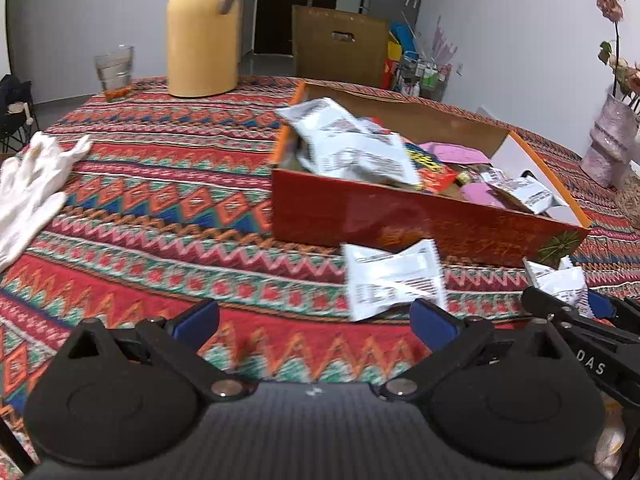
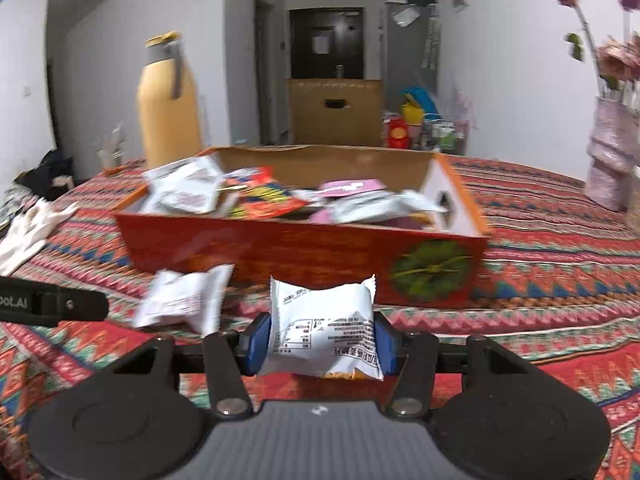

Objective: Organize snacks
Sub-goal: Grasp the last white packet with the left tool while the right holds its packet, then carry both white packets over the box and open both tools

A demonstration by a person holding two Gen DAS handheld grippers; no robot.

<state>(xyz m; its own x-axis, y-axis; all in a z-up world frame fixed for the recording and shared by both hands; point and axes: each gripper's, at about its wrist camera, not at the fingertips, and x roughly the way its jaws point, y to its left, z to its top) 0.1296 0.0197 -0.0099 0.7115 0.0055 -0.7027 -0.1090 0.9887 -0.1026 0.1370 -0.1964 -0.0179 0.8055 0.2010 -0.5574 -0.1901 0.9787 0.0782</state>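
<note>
Bright zigzag cloth covers the table. Right claw pinches a white pack; the box waits at 12 o'clock. Lift it over the wall before letting go. Left claw is wide open, another pack near its right tip.

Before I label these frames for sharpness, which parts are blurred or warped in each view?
Left wrist view: the loose white packet and tablecloth smear with motion; the walls bow from the fisheye. Right wrist view: the held packet is crisp, but the red box and its snacks are soft.
</note>
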